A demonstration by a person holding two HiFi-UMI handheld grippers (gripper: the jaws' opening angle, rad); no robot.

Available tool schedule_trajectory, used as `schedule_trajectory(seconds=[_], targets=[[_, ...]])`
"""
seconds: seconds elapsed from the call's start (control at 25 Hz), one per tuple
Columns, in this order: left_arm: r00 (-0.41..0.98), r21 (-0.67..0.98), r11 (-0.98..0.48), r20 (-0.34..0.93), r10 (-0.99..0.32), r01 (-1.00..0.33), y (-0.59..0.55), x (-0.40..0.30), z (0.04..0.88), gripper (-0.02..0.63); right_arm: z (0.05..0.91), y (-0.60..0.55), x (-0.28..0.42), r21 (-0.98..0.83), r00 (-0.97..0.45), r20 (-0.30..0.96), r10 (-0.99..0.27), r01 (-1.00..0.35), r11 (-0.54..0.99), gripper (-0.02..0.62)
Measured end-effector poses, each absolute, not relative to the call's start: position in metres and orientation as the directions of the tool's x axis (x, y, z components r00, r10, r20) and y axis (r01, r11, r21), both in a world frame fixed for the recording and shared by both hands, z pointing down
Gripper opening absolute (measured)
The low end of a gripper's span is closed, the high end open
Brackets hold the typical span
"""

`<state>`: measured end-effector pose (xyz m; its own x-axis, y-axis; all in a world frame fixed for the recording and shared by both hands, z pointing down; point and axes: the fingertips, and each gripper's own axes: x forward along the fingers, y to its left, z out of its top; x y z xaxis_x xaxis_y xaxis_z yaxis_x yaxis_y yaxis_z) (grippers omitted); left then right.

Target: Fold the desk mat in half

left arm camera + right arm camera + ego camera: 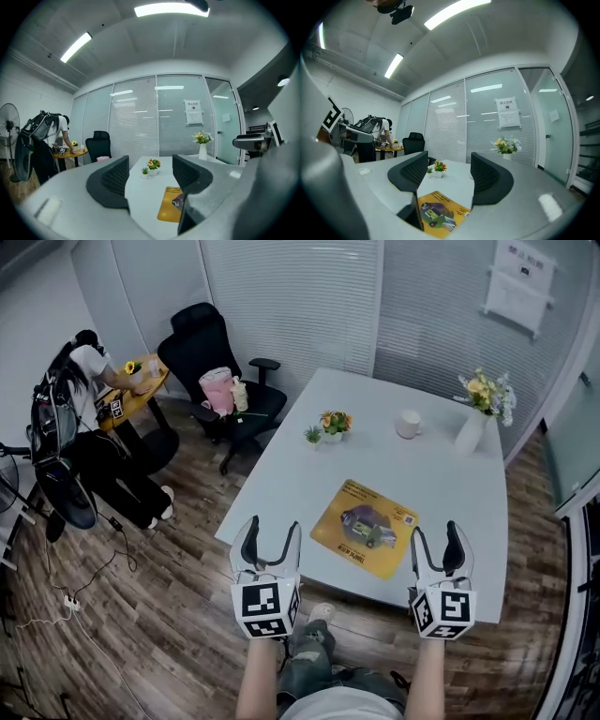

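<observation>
1. Mat [367, 527]: yellow, printed picture at centre, lying flat and unfolded on the table [441, 474]; set askew to the table edges, close to the near edge, nothing resting on it
2. Left gripper [271, 538]: jaws wide apart, nothing between them; held above the near table edge, just left of the mat and not touching it
3. Right gripper [436, 532]: jaws wide apart, empty; held above the near edge, just right of the mat and clear of it; its own view shows the mat low between the jaws
4. Other items on the table: potted plants [335, 422], cup [408, 424], vase [472, 432] with flowers, all at the far side, well apart from the mat
5. Step in hand, as judged: approach before the first grasp; the fold is not yet begun
6. Method advised: bring each gripper low to one end of the same mat edge; slide one jaw under the edge, since the mat lies flush with the table; close on the mat alone
7. Method advised: lift both ends together and level, carry them over to the opposite edge, match the corners before letting go
8. Risk, as judged: a thin, flat mat may slide away instead of lifting; uneven lifting would skew the crease
</observation>
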<state>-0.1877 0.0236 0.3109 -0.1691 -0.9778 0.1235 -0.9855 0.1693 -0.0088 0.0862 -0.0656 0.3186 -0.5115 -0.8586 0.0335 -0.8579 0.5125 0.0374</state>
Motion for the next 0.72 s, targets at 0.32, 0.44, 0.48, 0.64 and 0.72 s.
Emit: schedule_trajectory(seconds=[0.32,0.44,0.48,0.64,0.72], targets=[[-0.061,-0.011,0.06,0.126,-0.99,-0.998,-0.066,-0.214,0.308,0.277,0.312,-0.128,0.061,0.058,-0.437,0.035,-0.899,-0.897,0.438,0.295],[-0.022,-0.012,0.02,0.138,-0.99,-1.0,-0.094,-0.219,0.313,0.277,0.316,-0.146,0.057,0.068,-0.409,0.046,-0.911,-0.909,0.411,0.295],[-0.009,-0.013,0.007,0.144,-0.99,-1.0,-0.103,-0.22,0.314,0.277,0.318,-0.152,0.057,0.07,-0.399,0.051,-0.915,-0.913,0.402,0.295],[0.039,-0.021,-0.043,0.162,-0.986,-0.999,-0.133,-0.225,0.322,0.277,0.328,-0.17,0.056,0.071,-0.36,0.073,-0.93,-0.928,0.365,0.295],[0.063,-0.027,-0.069,0.176,-0.982,-0.997,-0.145,-0.227,0.33,0.277,0.335,-0.175,0.057,0.08,-0.344,0.091,-0.935,-0.933,0.351,0.295]])
